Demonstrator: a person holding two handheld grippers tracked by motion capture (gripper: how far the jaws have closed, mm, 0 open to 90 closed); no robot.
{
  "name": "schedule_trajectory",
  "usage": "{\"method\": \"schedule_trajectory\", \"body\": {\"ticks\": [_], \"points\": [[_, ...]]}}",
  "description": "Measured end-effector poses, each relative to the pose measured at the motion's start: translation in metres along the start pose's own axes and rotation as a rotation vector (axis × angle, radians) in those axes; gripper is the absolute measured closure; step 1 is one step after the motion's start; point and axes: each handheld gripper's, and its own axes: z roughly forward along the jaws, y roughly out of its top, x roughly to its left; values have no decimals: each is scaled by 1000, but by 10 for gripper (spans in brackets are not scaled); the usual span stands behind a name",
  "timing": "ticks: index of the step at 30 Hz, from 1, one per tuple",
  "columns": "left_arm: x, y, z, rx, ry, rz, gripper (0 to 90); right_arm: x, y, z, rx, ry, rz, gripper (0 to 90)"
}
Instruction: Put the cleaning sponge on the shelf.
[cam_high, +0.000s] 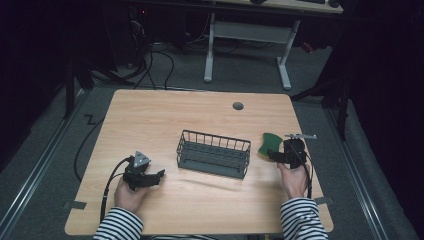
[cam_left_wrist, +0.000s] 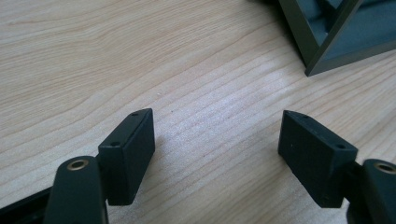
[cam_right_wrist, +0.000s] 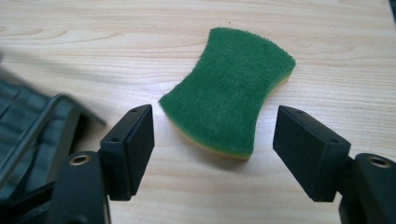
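Right tool (cam_right_wrist: 212, 123) low at frame right, jaws apart over green sponge (cam_right_wrist: 229, 107) — not clamped. Left tool (cam_left_wrist: 217, 135) lower left, jaws wide over bare wooden desk (cam_high: 150, 115). Wire basket (cam_high: 213, 153) mid-desk — dark room behind.

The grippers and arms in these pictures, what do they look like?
Both grippers are black. The left gripper carries a grey three-cornered plate and trails a black cable. The right gripper has a cable too. Their jaws end in blocky black pads with small screw holes and brass-coloured fittings. The sleeves are black-and-white striped.
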Motion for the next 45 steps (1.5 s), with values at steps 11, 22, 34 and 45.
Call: {"method": "schedule_trajectory", "body": {"ticks": [11, 22, 34, 45], "points": [[-1, 0, 0, 5, 4, 8, 276, -1, 28, 25, 78, -32, 56, 223], [-1, 1, 1, 2, 1, 15, 274, 2, 52, 50, 159, -43, 111, 144], [-3, 1, 1, -1, -13, 29, 309, -2, 50, 69, 220, -101, 137, 142], [-3, 1, 1, -4, -19, 30, 310, 1, 48, 77, 260, -135, 149, 180]]}}
